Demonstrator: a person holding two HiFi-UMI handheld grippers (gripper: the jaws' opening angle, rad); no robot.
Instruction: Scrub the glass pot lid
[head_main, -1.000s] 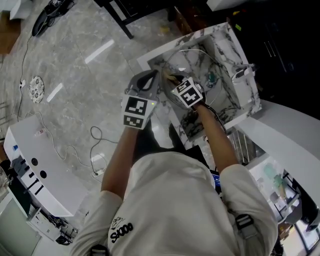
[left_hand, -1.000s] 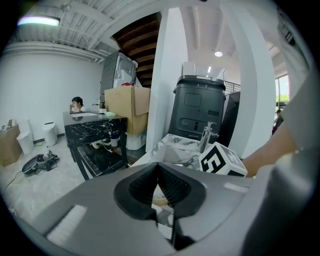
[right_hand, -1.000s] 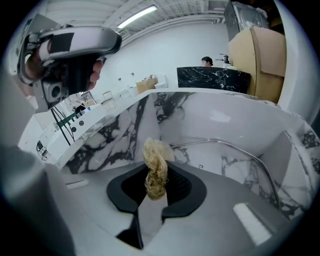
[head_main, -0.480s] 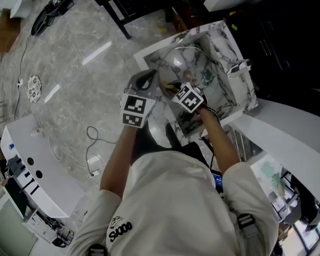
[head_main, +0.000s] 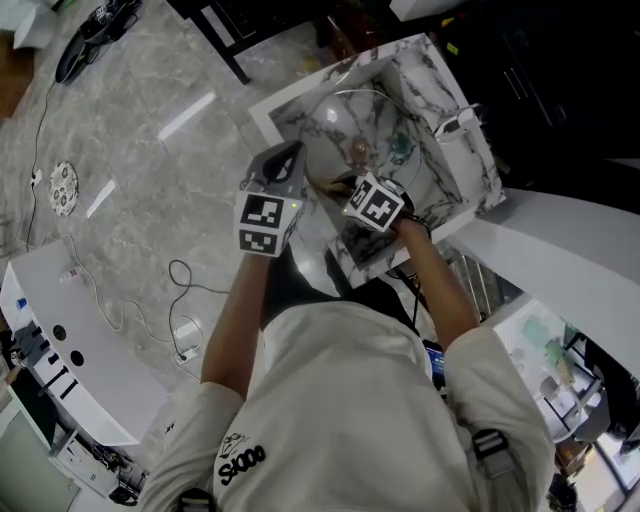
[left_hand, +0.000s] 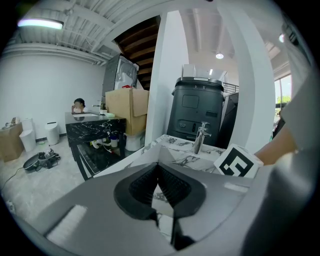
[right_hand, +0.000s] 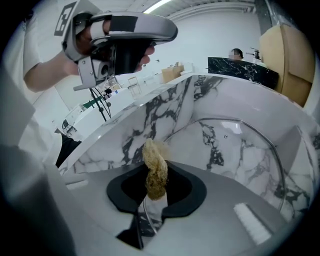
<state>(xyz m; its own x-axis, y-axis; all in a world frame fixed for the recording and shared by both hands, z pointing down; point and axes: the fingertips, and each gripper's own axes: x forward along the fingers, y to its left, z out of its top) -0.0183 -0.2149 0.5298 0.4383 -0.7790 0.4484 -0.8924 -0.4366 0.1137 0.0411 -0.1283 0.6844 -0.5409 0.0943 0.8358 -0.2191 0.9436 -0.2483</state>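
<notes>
Lid (head_main: 340, 125) is in the sink (head_main: 455, 170), standing on edge and leaning on the marble wall. In your right gripper view the glass (right_hand: 240, 145) fills the right half.

Right tongs (head_main: 345, 188) are clamped on a tan fibrous scrubber (right_hand: 155, 167). It sticks out past the tips and points at the lid's lower left rim. It's just beside the glass, but I can't tell if it's touching.

Left tongs (head_main: 292, 160) are clenched with nothing between the pads (left_hand: 158, 172). You hold them up at the near-left sink rim, apart from the lid. The right gripper view shows them above the sink wall (right_hand: 122, 45), so nothing is steadying the lid.

Progress, as I read it:
- Done: scrubber picked up, lid staged in the sink, right tongs at the work.
- No suds, water or wipe marks visible, so I can't tell how much of the glass you've covered.
- Left: work across the dome and the rim, then the other face. I'd call it early to mid.

Risk: the lid is loose and on edge, so a firm push could slide it along the wall. Brace it with the left tongs if it moves.
</notes>
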